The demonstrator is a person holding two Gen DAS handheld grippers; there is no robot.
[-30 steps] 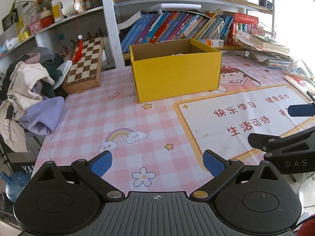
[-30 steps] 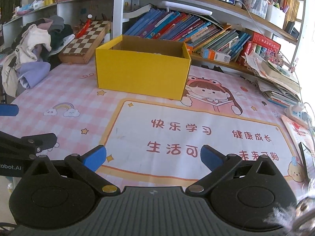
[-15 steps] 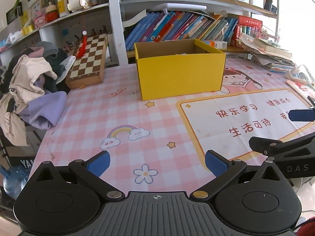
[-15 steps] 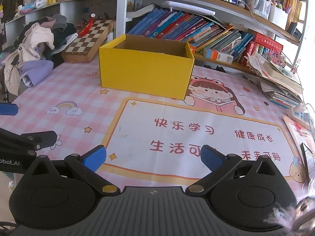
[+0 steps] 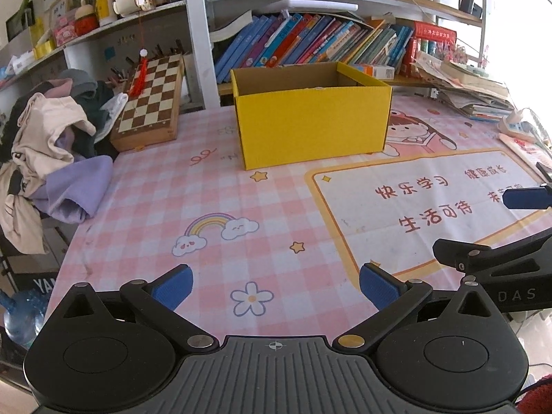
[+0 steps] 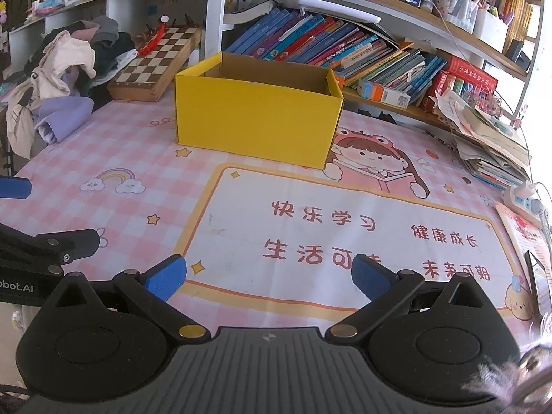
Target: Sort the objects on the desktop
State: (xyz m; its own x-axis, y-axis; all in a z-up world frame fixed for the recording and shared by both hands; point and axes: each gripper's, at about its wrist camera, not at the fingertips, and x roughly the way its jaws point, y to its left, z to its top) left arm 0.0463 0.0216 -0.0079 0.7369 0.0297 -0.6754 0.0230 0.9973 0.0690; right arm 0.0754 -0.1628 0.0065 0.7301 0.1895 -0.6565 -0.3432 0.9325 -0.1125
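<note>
On the left wrist view: left gripper (image 5: 275,284) low over pink checked mat (image 5: 207,207), blue ribbed pads spread, empty. Beyond, square yellow cardboard box (image 5: 312,131), open-topped, near the mat's back edge.

From the right wrist: right gripper (image 6: 268,274) likewise spread, empty; same box (image 6: 257,120), matte, sharp-cornered, beside wooden chessboard (image 6: 157,65).

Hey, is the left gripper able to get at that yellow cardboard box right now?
Probably yes. The left gripper is open and holds nothing, and the pink checked desk mat between it and the yellow cardboard box shows no objects. The chessboard sits off to the box's left side.
</note>
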